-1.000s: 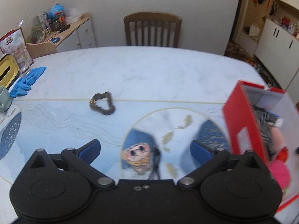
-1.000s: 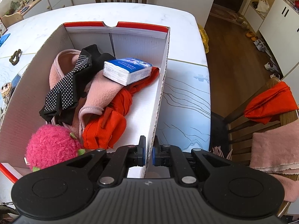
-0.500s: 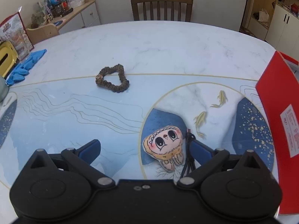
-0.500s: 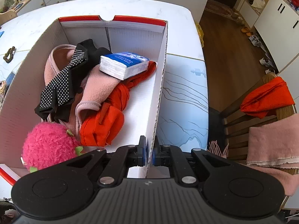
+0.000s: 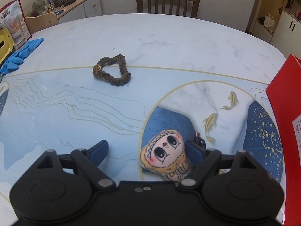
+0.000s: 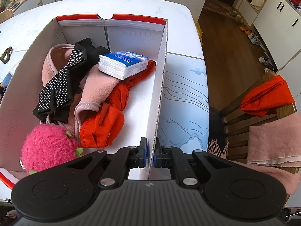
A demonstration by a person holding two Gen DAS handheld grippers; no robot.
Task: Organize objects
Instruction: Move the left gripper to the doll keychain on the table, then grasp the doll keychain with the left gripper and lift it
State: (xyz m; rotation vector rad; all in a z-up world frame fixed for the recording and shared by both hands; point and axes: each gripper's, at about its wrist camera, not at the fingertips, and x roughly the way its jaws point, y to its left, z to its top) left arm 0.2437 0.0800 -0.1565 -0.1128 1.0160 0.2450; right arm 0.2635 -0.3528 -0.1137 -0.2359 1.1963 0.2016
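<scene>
My right gripper (image 6: 150, 155) pinches the near wall of the box (image 6: 161, 86), which already holds cloths, a tissue pack (image 6: 123, 65) and a pink plush (image 6: 47, 146). My left gripper (image 5: 145, 150) is spread around the doll (image 5: 165, 155), left of the box. The scrunchie (image 5: 112, 70), farther left, also waits.
</scene>
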